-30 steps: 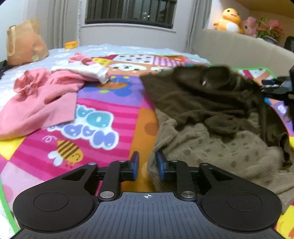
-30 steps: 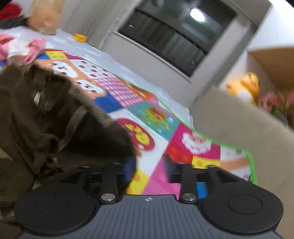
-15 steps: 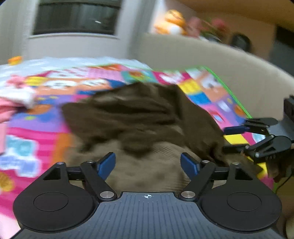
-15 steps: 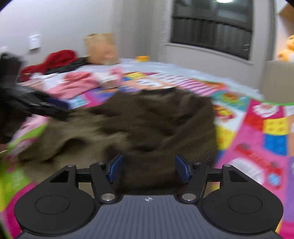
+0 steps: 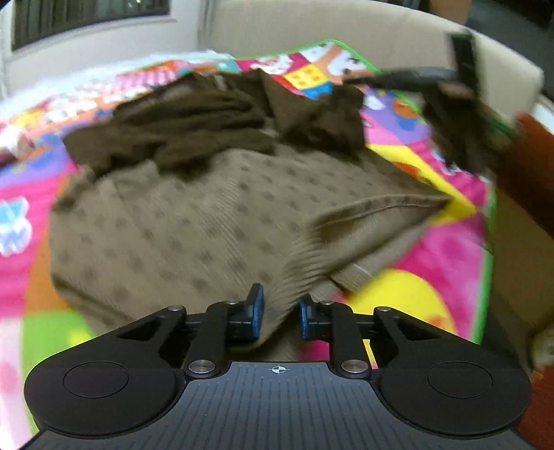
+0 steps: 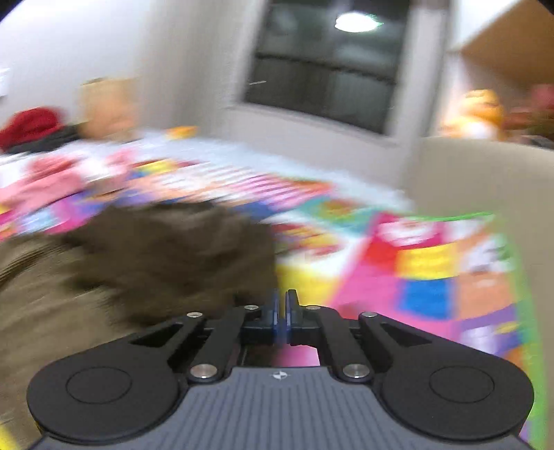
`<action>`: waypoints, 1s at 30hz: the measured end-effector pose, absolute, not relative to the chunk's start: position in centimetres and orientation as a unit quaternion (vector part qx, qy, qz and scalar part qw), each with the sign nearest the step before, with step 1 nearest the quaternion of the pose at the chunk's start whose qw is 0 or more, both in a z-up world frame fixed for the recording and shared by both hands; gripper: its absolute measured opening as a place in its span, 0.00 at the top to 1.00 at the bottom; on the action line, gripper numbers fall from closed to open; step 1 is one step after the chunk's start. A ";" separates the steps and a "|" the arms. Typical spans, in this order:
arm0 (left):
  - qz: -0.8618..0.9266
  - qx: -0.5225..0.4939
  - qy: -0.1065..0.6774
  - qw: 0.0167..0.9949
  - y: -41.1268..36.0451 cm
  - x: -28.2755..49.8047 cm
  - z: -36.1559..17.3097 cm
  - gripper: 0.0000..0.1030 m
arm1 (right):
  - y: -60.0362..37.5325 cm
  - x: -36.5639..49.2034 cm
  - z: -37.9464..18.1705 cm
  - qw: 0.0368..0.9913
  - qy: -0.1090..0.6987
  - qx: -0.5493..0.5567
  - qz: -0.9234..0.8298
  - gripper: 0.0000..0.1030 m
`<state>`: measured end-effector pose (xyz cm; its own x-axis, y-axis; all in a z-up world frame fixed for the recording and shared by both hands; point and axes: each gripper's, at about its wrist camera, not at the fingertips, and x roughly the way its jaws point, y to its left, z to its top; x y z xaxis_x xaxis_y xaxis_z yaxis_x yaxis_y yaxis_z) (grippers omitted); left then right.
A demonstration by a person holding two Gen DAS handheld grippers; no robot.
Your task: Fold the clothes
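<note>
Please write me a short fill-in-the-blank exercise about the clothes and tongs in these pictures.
1. The tan sweater is patterned with small ____.
2. Fabric of that sweater sits between the closing jaws of the ____ tongs.
3. The dark brown garment lies partly on the sweater's ____ edge.
4. The clothes rest on a colourful play ____, whose outer border is green.

Missing words: dots; left; far; mat

A home bedroom: a bed covered by a bright cartoon blanket [image 5: 432, 249] with a padded beige headboard [image 5: 346, 31], a barred window [image 6: 332, 69], a yellow stuffed toy [image 6: 479, 110] on a ledge, and clothes heaped on the bed, including a tan sweater [image 5: 194, 221].
</note>
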<state>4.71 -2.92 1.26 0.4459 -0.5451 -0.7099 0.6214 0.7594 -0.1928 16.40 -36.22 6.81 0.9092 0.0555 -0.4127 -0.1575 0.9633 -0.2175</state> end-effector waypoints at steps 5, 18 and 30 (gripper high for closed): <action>-0.375 0.037 0.423 0.824 -2.8 2.5 0.7 0.75 | -42.6 20.9 6.2 0.969 0.207 -0.096 -0.094 0.95; -0.358 -0.022 0.369 0.857 -0.7 4.8 4.1 0.21 | -33.4 9.2 3.7 0.936 0.243 -0.136 0.214 0.26; -0.259 -0.071 0.393 0.880 2.0 5.5 3.3 0.08 | -25.8 9.9 0.7 0.909 0.270 -0.184 0.260 0.62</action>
<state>5.53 1.96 3.28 0.5573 -0.5110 -0.6545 0.3995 0.8560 -0.3282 9.92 -25.79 0.68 0.7190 0.3725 -0.5867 -0.5711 0.7977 -0.1935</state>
